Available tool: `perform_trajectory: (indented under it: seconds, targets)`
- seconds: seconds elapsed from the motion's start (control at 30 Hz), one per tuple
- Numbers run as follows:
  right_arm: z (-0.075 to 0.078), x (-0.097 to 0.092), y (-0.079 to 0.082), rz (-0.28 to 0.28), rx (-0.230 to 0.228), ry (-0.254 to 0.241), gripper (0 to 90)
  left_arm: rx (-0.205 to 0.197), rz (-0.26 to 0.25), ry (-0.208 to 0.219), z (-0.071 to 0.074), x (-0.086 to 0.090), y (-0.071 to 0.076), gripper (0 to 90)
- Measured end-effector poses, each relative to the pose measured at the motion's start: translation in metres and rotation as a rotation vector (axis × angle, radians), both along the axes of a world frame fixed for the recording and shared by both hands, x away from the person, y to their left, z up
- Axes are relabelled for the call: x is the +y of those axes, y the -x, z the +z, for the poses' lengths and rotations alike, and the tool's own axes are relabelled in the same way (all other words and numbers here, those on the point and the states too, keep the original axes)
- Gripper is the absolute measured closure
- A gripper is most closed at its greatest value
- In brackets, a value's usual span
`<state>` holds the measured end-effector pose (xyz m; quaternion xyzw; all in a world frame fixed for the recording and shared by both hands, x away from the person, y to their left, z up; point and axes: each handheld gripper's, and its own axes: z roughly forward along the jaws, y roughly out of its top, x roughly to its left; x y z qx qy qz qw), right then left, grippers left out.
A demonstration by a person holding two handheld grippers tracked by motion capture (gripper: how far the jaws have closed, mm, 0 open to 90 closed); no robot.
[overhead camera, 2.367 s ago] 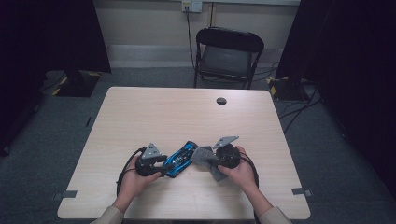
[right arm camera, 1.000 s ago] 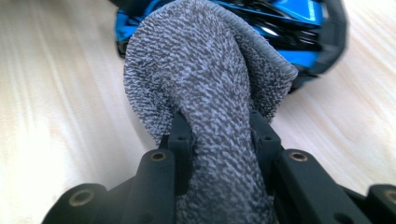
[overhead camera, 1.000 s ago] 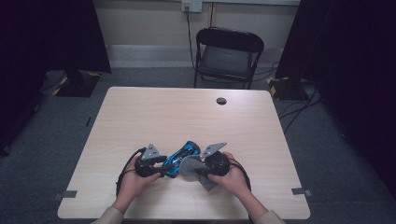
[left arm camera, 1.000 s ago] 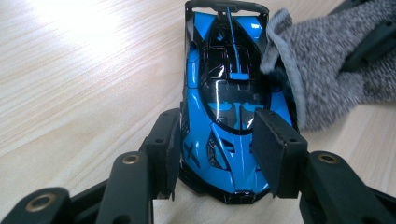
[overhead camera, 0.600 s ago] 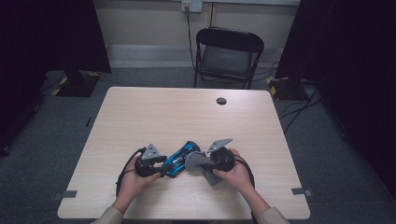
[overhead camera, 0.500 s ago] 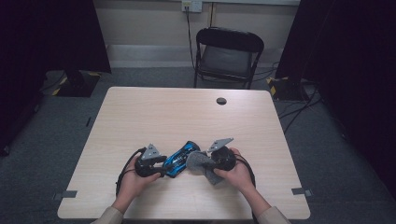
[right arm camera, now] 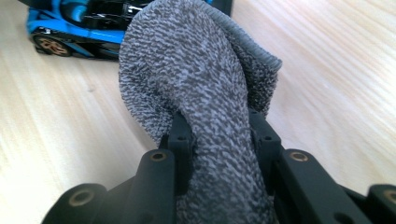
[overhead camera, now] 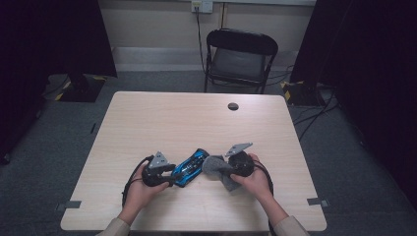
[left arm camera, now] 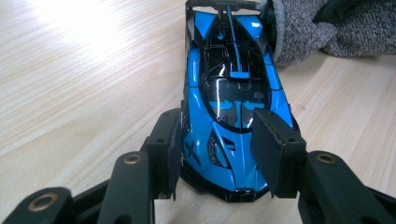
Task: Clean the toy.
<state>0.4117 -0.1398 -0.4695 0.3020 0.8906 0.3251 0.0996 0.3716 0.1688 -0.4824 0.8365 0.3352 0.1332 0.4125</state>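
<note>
Left gripper (left arm camera: pixel 219 154) jaws clamp the toy car (left arm camera: pixel 231 93) nose; right gripper (right arm camera: pixel 219 135) jaws pinch the grey cloth (right arm camera: pixel 201 70) at the car's 12 o'clock; hard wiping could twist the car loose.

On the desk (overhead camera: pixel 147 123) there is one blue toy car (overhead camera: pixel 189 167) and one grey knitted cloth (overhead camera: pixel 216 167), the cloth touching the car's far end. One small dark round disc (overhead camera: pixel 233 106) lies near the desk's far edge, and one black folding chair (overhead camera: pixel 239 56) stands beyond that edge. Two grippers flank the car: one left gripper (overhead camera: pixel 169 172) and one right gripper (overhead camera: pixel 223 169).
</note>
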Motion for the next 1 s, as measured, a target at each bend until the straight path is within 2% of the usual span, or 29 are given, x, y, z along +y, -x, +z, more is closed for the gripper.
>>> perform_trajectory:
  seconds: [0.33,0.4,0.47,0.57,0.63,0.7,0.8,0.93,1.0]
  targets:
    - [0.002,-0.010,-0.001,-0.064,-0.007,-0.013,68.4,0.000,0.004,0.001,0.000,0.000,0.000,53.8]
    - [0.003,-0.011,0.001,-0.059,-0.010,-0.019,68.3,0.004,0.011,0.016,-0.001,0.000,0.000,53.3]
    - [0.004,-0.014,0.004,-0.059,-0.025,-0.018,67.9,0.015,0.027,0.027,-0.002,0.001,-0.001,45.9]
    - [0.005,-0.025,0.007,-0.072,-0.032,-0.013,67.9,0.013,0.022,0.018,-0.001,0.002,-0.001,44.3]
    - [0.006,-0.033,0.008,-0.091,-0.033,-0.011,67.9,0.030,0.029,0.022,-0.002,0.000,-0.001,37.3]
    - [0.007,-0.040,0.008,-0.100,-0.029,-0.012,67.9,0.022,0.032,0.004,-0.001,-0.002,-0.002,32.9]
    - [0.003,-0.048,0.011,-0.107,-0.022,-0.004,67.9,0.032,0.044,0.022,0.002,-0.005,-0.003,20.5]
    - [-0.005,-0.052,0.016,-0.111,-0.015,-0.009,67.8,0.029,0.040,0.046,0.007,-0.006,-0.005,17.9]
    - [-0.007,-0.052,0.018,-0.112,-0.021,-0.005,67.8,0.024,0.030,0.036,0.008,-0.009,-0.005,17.2]
